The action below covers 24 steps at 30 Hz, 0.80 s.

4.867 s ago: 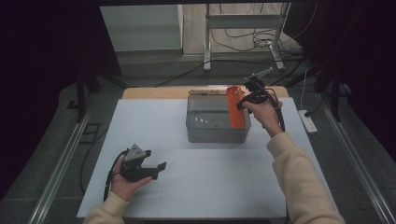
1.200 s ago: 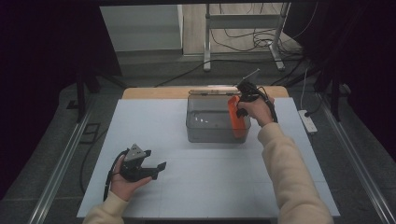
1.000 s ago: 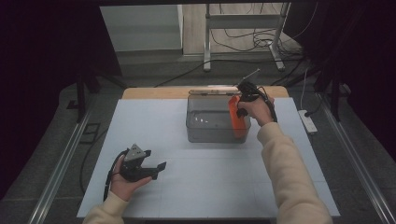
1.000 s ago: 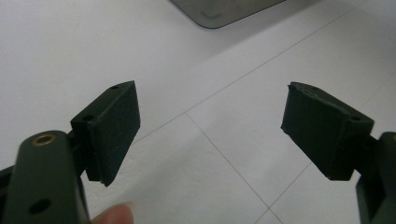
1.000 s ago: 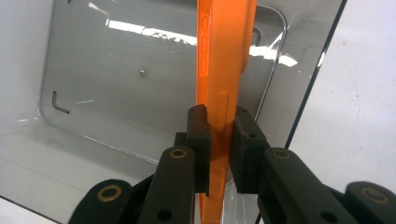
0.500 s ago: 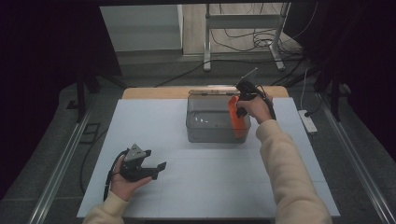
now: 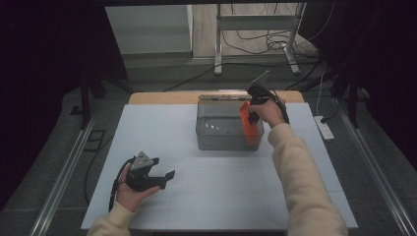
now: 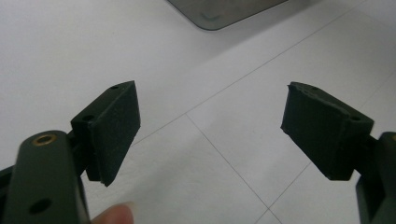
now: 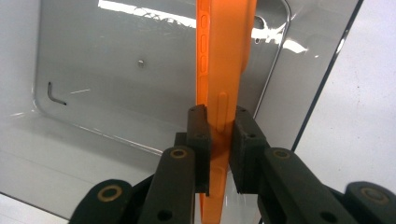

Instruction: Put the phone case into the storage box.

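My right gripper (image 7: 252,116) (image 9: 219,119) is shut on a flat orange phone case (image 7: 250,129) (image 9: 224,56), gripping its edge and holding it upright. The case hangs inside the right end of a clear grey plastic bin (image 7: 216,140) (image 9: 116,93) at the back middle of the white table (image 7: 147,132). Low on the left, my left gripper (image 7: 164,167) (image 8: 210,116) rests in a hand just above the table. Its jaws stand wide open with nothing between them. A corner of the bin (image 8: 219,11) shows far ahead of it.
A small bent metal key (image 9: 55,95) lies on the bin's floor near its far corner. A wooden strip (image 7: 162,97) runs along the table's back edge. A power strip (image 7: 324,127) lies on the floor to the right, and metal rails flank both sides.
Since the earliest frame my right gripper has brought the orange case down from above the bin's right rim into the bin. Over the last second nothing has moved.
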### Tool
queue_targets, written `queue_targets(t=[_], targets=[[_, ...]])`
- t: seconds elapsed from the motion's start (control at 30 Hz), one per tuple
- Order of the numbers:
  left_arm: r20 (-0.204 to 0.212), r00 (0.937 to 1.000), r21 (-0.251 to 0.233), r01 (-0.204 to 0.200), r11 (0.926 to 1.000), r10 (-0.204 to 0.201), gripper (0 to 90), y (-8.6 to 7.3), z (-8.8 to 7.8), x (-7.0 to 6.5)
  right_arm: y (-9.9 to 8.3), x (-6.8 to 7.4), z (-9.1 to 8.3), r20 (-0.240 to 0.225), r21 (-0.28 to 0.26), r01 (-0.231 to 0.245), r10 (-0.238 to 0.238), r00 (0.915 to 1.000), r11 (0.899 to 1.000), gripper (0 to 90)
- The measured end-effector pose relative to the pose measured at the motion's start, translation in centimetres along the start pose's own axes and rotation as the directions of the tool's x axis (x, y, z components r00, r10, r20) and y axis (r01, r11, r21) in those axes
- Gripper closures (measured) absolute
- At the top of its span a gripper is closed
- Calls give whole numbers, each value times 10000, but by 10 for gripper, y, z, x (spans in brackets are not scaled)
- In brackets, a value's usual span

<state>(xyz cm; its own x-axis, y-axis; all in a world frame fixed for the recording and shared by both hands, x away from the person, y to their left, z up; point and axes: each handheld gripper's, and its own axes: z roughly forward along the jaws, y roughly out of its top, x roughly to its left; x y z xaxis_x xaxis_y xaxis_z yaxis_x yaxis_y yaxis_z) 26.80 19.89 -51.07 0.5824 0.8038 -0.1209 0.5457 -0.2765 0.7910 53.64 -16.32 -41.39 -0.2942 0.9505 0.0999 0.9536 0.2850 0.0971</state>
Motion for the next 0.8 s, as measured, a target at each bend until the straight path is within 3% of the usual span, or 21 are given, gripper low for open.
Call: queue_targets(t=[0.8], targets=[[2, 10000, 30, -25, 10000, 25, 193, 0, 0, 0, 2, -2, 5, 197, -26, -72, 73, 9998, 10000, 789]])
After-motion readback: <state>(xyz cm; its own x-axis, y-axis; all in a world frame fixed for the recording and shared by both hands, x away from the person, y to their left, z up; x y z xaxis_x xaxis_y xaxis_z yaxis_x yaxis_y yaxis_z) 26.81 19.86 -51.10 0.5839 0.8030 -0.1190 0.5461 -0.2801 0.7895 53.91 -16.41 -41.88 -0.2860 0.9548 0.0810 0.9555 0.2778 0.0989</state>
